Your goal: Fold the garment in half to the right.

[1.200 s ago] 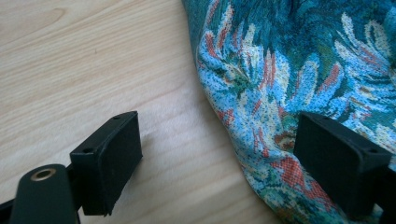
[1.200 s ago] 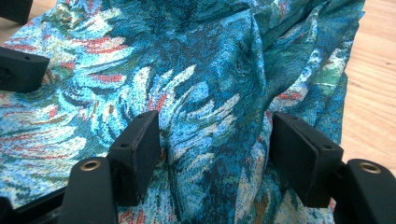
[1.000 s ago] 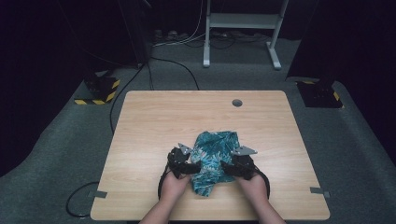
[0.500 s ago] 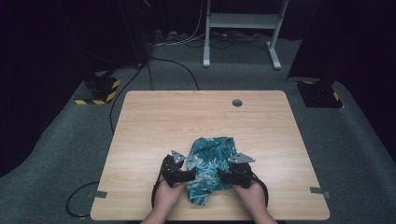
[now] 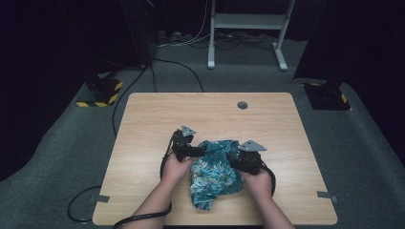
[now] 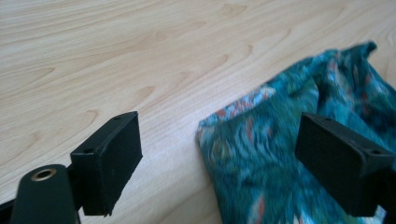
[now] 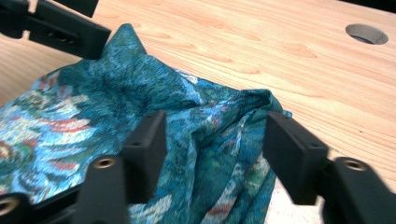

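A teal patterned cloth (image 5: 215, 171) lies crumpled on the wooden table (image 5: 153, 124), near its front edge. My left gripper (image 5: 198, 151) is at the cloth's upper left corner. In the left gripper view this gripper (image 6: 219, 128) is open wide, with the cloth's edge (image 6: 280, 107) lying loose between the jaws. My right gripper (image 5: 234, 160) is at the cloth's upper right. Its jaws (image 7: 215, 126) have just been closing and straddle a raised fold of the cloth (image 7: 93, 102), but a gap shows on both sides. A jaw of the left gripper (image 7: 60, 25) shows beyond the cloth.
A round cable hole (image 5: 242, 105) sits in the table's far side. On the floor beyond stand a white frame (image 5: 248, 24), two black bases with yellow stripes (image 5: 102, 90) (image 5: 329, 95), and cables. Bare wood lies left, right and behind the cloth.
Both hands first drew back toward the front edge, then moved away from the person to the cloth's upper corners. The cloth is now bunched narrower between them.
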`<action>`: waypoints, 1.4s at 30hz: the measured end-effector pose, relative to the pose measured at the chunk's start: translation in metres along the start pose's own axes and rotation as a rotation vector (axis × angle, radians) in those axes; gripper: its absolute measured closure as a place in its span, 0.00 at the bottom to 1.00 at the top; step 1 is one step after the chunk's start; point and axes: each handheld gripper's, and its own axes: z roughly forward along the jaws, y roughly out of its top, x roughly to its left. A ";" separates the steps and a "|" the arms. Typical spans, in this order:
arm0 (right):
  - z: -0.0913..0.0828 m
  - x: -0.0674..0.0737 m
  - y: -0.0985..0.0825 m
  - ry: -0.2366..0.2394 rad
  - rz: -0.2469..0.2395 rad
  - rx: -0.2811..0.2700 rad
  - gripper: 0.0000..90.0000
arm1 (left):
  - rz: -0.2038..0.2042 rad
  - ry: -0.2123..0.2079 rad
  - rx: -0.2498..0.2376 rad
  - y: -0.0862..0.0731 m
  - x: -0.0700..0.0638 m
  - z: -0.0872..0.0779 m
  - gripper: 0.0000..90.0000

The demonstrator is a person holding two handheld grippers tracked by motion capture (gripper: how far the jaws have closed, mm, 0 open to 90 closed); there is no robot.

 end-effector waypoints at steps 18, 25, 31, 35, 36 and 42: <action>0.017 -0.011 -0.004 -0.058 0.076 0.053 0.99 | -0.014 -0.018 0.022 -0.007 -0.001 0.017 0.79; 0.010 -0.018 0.004 -0.065 0.115 0.013 0.99 | -0.097 -0.005 -0.006 -0.009 0.014 0.012 0.73; 0.015 -0.022 -0.004 -0.093 0.144 0.053 0.87 | -0.119 0.016 0.007 -0.012 0.022 0.012 0.52; 0.010 -0.031 -0.004 -0.092 0.178 0.032 0.71 | -0.139 0.028 -0.009 -0.010 0.030 0.006 0.43; 0.009 -0.033 -0.002 -0.090 0.183 0.017 0.65 | -0.142 0.026 -0.016 -0.009 0.031 0.004 0.42; 0.009 -0.046 0.008 -0.041 0.262 -0.038 0.54 | -0.151 0.045 -0.042 -0.007 0.037 -0.002 0.36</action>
